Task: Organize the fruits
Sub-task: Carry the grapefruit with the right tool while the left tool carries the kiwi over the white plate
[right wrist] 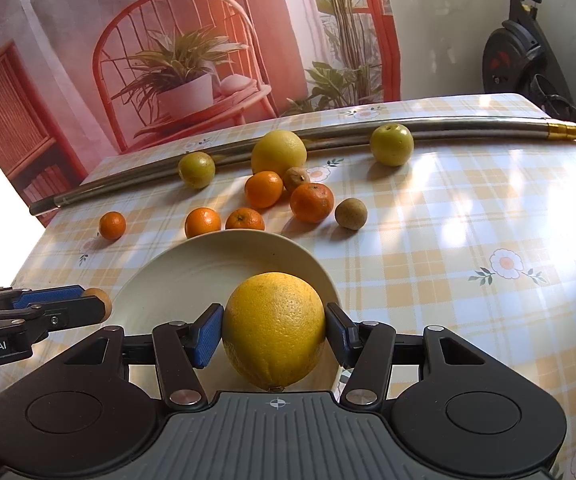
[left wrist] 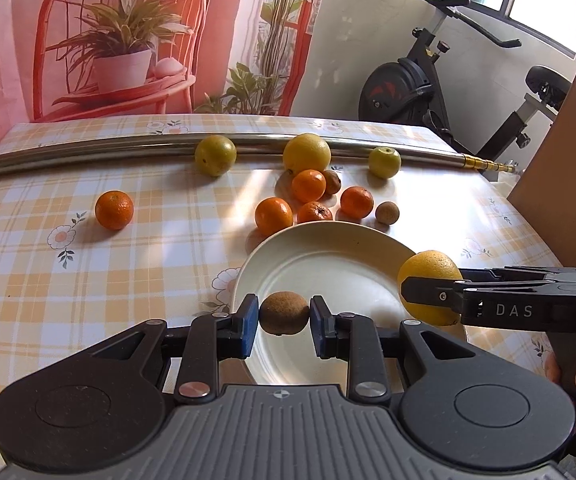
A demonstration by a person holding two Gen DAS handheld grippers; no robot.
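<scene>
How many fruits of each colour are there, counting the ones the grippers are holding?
Orange tangerines: 5, such as the lone tangerine
Yellow: 2, the big yellow fruit on the table and the yellow orange in the right gripper
Yellow-green: 2
Brown: 3, two on the table, one brown fruit in the left gripper
Total: 12

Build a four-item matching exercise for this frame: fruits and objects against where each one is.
Things:
1. small brown fruit
2. large yellow citrus
3. lone tangerine
4. metal tube

Places:
A. along the table's far edge
B. in the right gripper
C. alone on the cloth, left of the white plate
D. in the left gripper

Pairs: 1-D, 2-B, 3-C, 4-A
</scene>
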